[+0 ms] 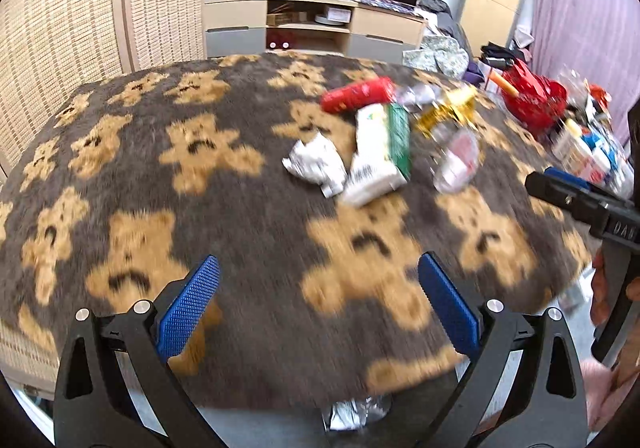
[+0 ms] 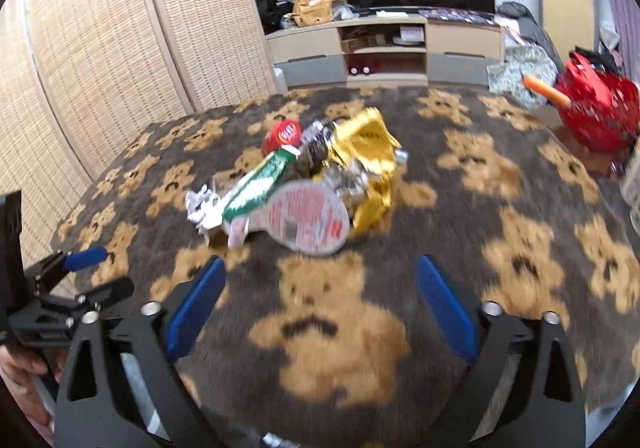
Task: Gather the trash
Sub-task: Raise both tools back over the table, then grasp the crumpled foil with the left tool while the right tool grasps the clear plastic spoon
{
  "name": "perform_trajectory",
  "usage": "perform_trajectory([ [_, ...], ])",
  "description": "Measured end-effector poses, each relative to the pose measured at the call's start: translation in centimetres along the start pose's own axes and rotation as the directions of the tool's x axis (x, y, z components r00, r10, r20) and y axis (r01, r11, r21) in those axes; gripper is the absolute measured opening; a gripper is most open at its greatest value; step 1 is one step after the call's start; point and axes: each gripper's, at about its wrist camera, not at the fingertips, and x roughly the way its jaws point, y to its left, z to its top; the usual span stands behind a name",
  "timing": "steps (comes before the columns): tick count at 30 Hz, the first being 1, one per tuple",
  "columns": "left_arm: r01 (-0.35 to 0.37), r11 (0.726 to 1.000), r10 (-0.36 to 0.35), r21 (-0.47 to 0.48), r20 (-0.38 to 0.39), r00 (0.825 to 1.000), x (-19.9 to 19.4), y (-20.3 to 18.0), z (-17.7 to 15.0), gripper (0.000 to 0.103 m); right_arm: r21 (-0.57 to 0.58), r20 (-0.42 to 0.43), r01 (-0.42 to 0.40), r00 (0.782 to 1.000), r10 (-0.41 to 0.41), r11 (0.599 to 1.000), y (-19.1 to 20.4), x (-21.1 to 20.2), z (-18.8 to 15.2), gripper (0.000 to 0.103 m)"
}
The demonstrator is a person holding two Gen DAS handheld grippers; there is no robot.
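Observation:
A pile of trash lies on the bear-patterned blanket: a red tube, a green and white carton, a crumpled silver wrapper, a gold wrapper and a clear lid with red print. In the right wrist view I see the same carton, lid, gold wrapper and red tube. My left gripper is open and empty, short of the pile. My right gripper is open and empty, just short of the lid.
A red basket stands at the blanket's far right, with bottles and jars near it. A TV cabinet and woven screens stand behind. More silver trash lies below the blanket's near edge.

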Motion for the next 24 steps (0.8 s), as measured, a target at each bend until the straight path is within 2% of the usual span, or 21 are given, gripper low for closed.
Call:
perform_trajectory([
  [5, -0.034, 0.999, 0.034, 0.017, 0.012, 0.999, 1.7, 0.6, 2.6, 0.083, -0.059, -0.002, -0.004, 1.0, 0.004, 0.998, 0.4, 2.8, 1.6, 0.076],
  [7, -0.041, 0.999, 0.041, 0.017, 0.006, 0.999, 2.6, 0.9, 3.4, 0.08, -0.057, -0.018, -0.004, 1.0, 0.003, 0.998, 0.1, 3.8, 1.7, 0.067],
  [13, -0.052, 0.999, 0.052, 0.01, -0.016, 0.999, 4.9, 1.7, 4.9, 0.079, -0.076, -0.038, -0.04, 0.999, 0.037, 0.996, 0.1, 5.3, 1.9, 0.066],
  [19, -0.048, 0.999, 0.048, 0.01, -0.044, 0.998, 6.9, 1.9, 5.4, 0.078, -0.086, -0.041, -0.034, 0.999, 0.03, 0.996, 0.1, 6.6, 2.3, 0.066],
  [24, -0.038, 0.999, 0.039, 0.005, -0.062, 0.997, 8.1, 2.2, 5.6, 0.074, -0.066, -0.045, -0.093, 0.995, 0.091, 0.993, 0.1, 6.7, 2.5, 0.066],
])
